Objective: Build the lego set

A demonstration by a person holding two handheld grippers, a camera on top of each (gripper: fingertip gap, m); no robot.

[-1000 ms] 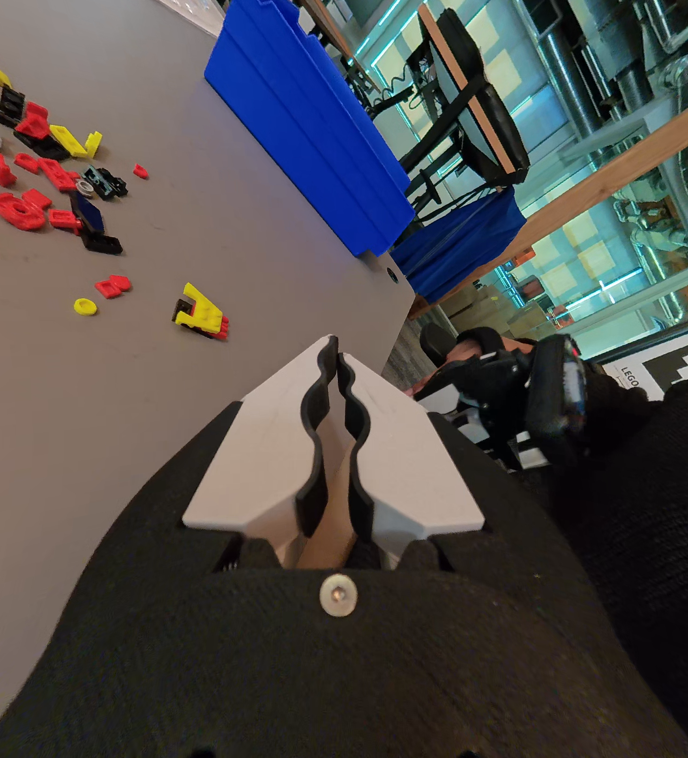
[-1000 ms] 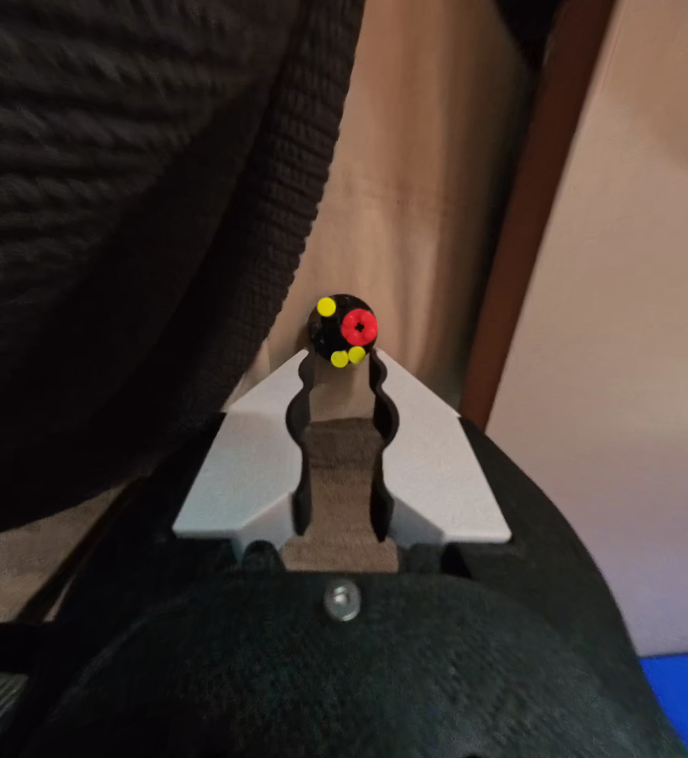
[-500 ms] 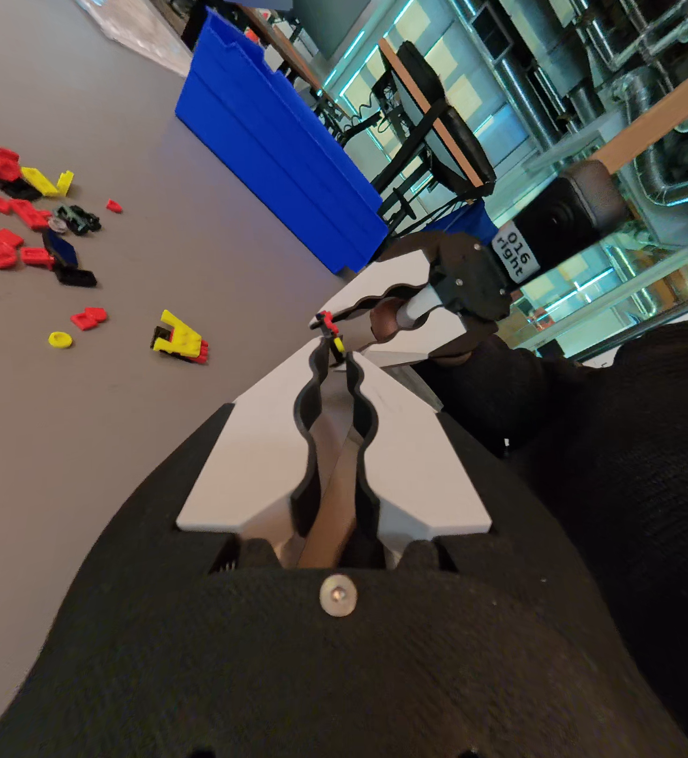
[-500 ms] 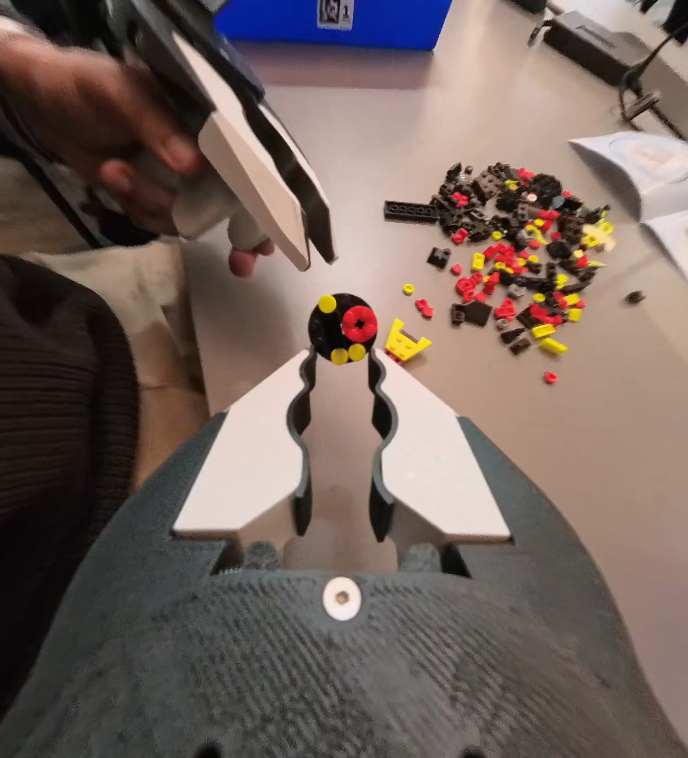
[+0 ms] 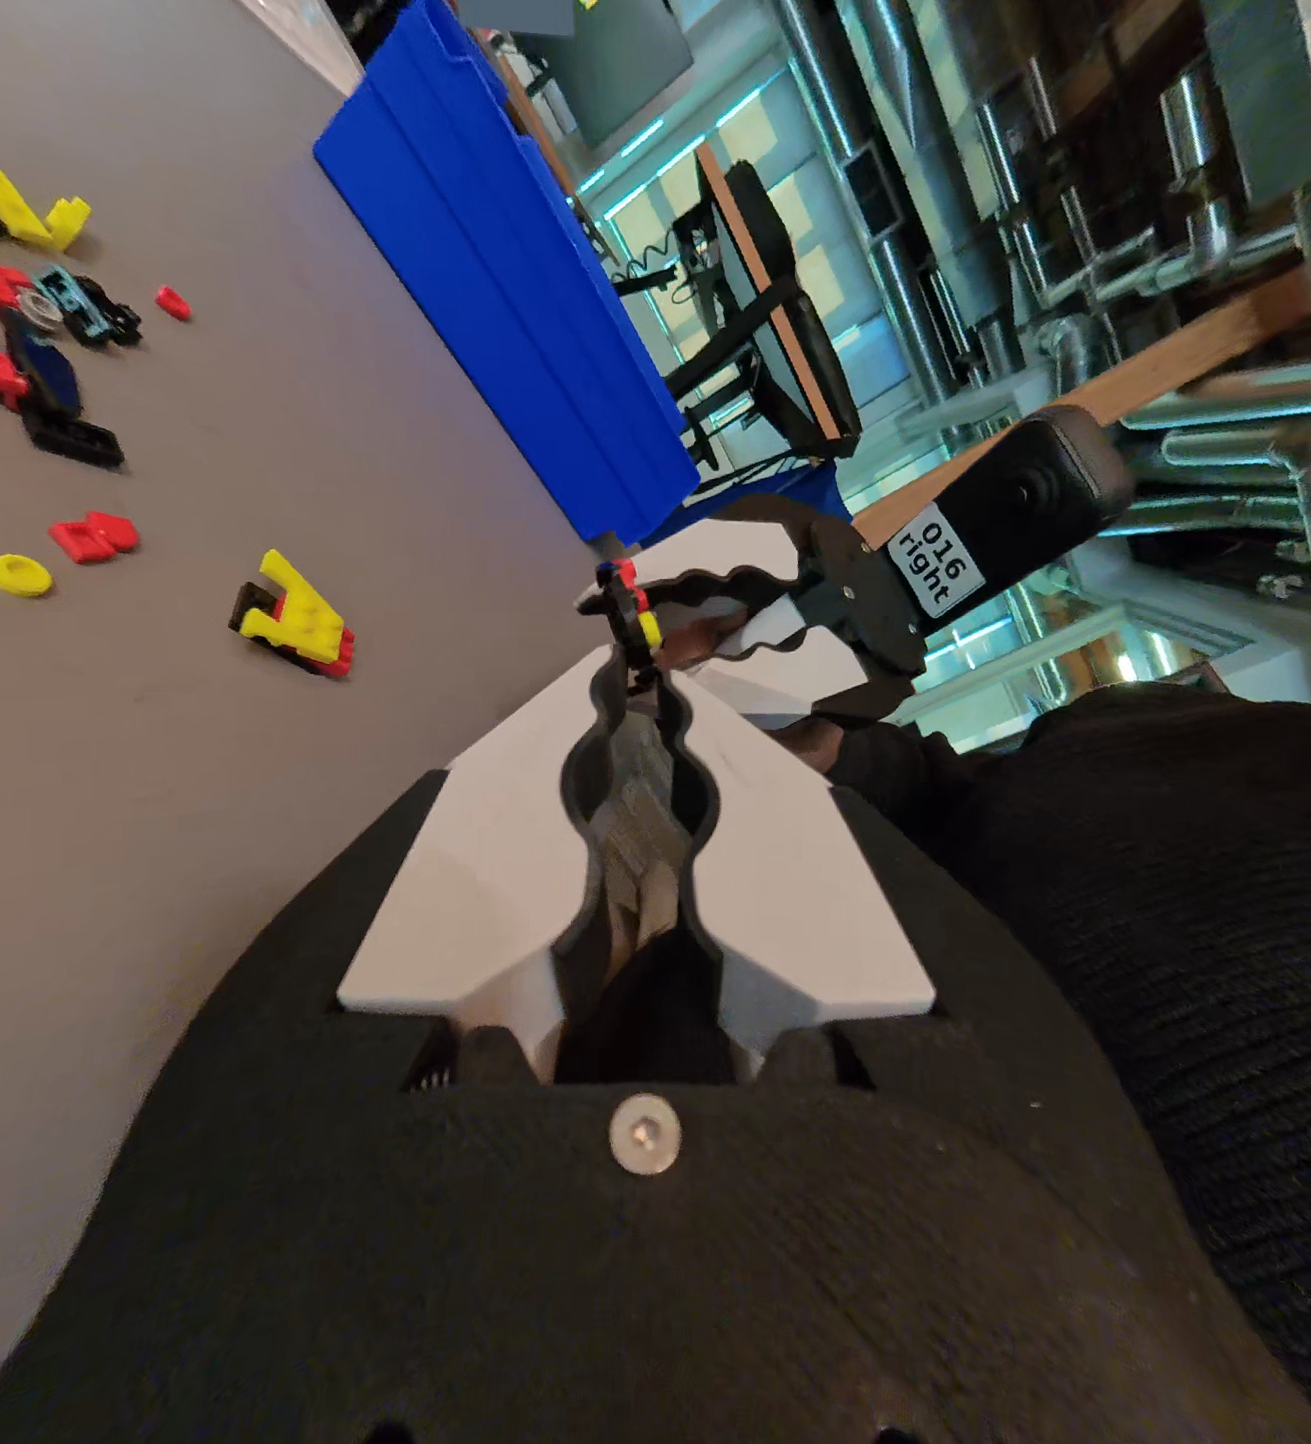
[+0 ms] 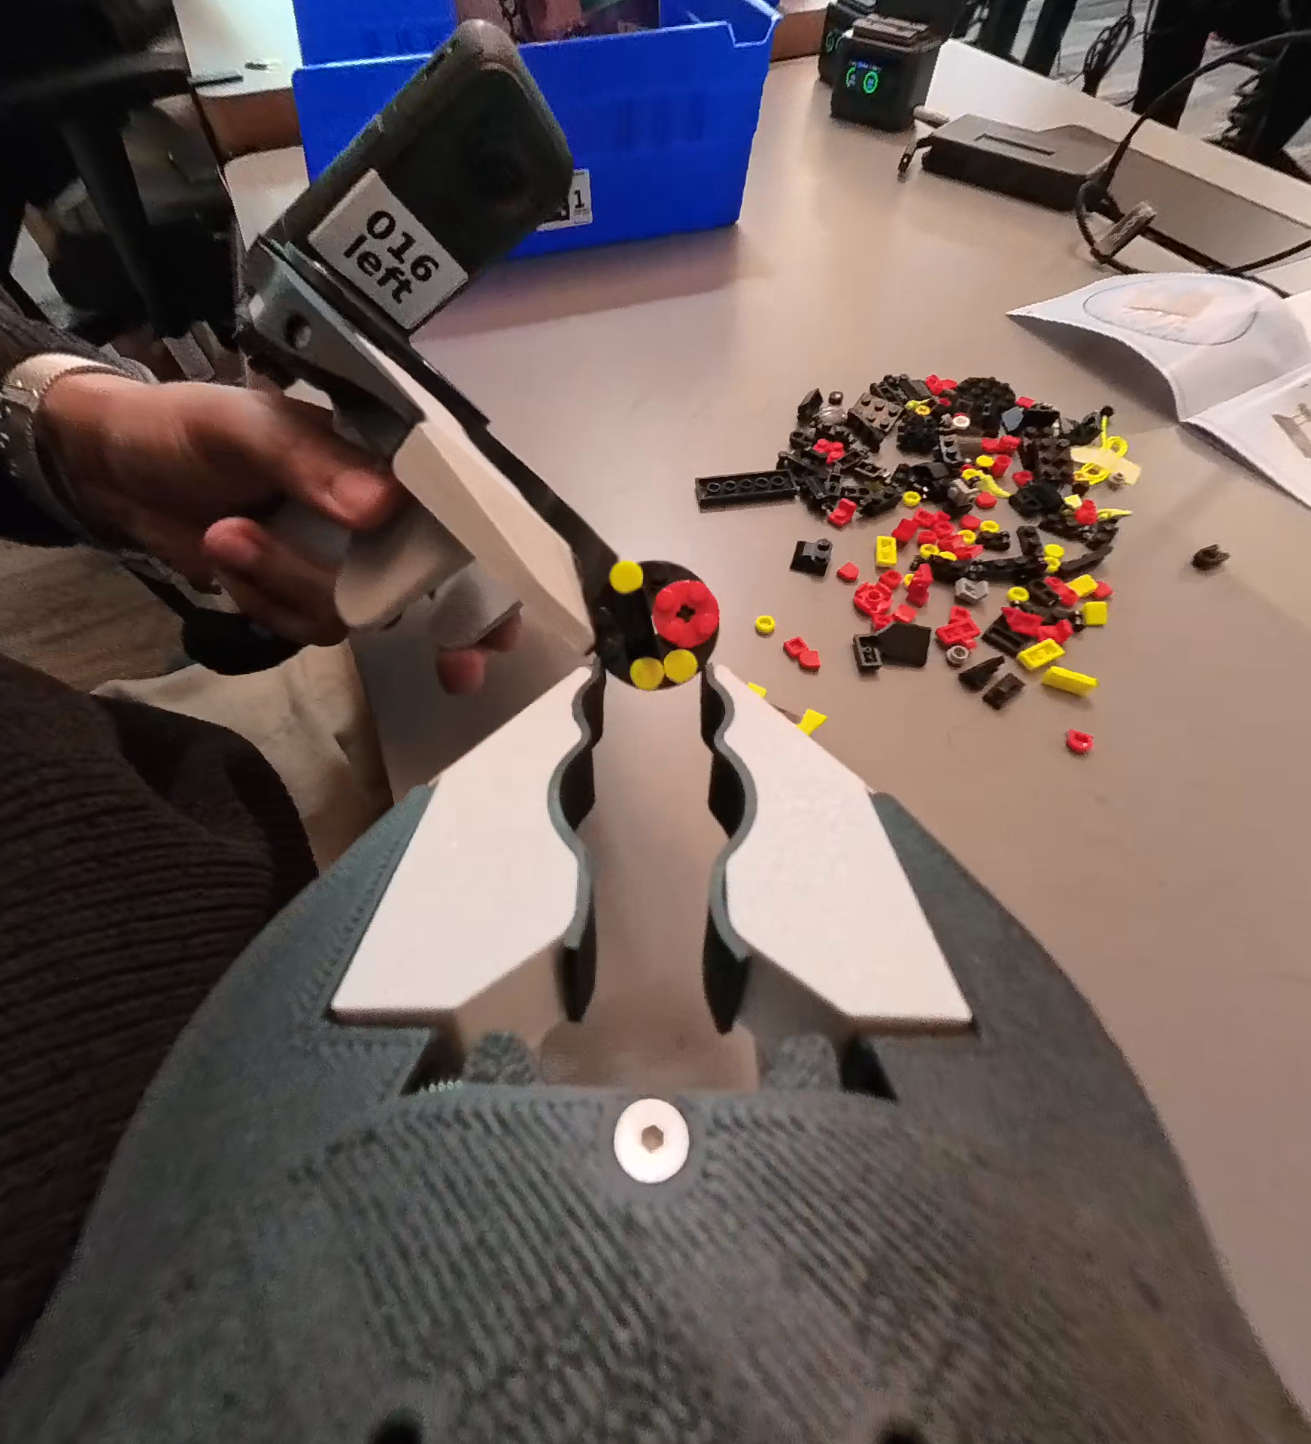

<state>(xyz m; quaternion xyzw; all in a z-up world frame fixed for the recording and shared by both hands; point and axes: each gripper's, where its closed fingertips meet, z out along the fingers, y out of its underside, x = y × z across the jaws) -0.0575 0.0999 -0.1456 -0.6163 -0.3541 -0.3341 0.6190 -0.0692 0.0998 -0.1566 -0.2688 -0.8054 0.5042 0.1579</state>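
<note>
Two grippers: both meet at one small round black lego piece, held in the air over the near edge of the table.
Right gripper: its fingertips are clamped on the lower rim of the round piece, one on each side.
Left gripper: its fingers are almost together, and their tips touch the edge of the same piece; I cannot tell if they really pinch it.
Round piece: black disc with one red round stud part and three small yellow dots on its face.
Loose bricks: a pile of black, red and yellow parts lying on the table, well apart from the grippers.
Yellow wedge part: lies alone on the table, nearer to the grippers than the pile.
Blue bin: stands at the far side of the table.
Paper booklet: lies open beside the pile.
</note>
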